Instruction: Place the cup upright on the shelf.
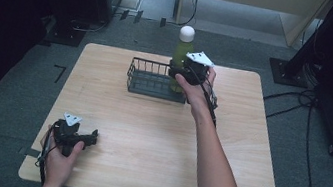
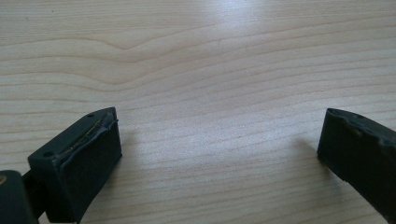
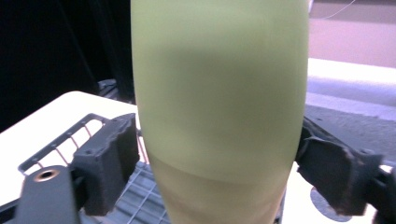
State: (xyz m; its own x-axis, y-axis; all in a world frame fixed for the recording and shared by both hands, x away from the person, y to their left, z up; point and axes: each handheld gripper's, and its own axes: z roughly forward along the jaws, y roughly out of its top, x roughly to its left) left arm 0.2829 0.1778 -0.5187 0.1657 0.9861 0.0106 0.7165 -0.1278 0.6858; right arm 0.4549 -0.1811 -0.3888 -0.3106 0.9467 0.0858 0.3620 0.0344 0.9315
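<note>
Pale wood counter [image 1: 147,136] over grey carpet; green bottle [image 1: 181,55] with white cap stands upright in the right end of a black wire basket [image 1: 149,77]. Judged rigid, smooth, slippery, top-heavy; grip mid-body. Right tongs [image 3: 219,163] bracket the bottle, pads slightly off its sides, nothing clamped; left tongs [image 2: 219,154] wide open, empty, near the counter.

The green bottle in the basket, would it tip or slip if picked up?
The green bottle is tall and narrow, so it could tip if nudged high. Its smooth curved wall may slip between flat pads. The wire basket rim probably steadies its base.
</note>
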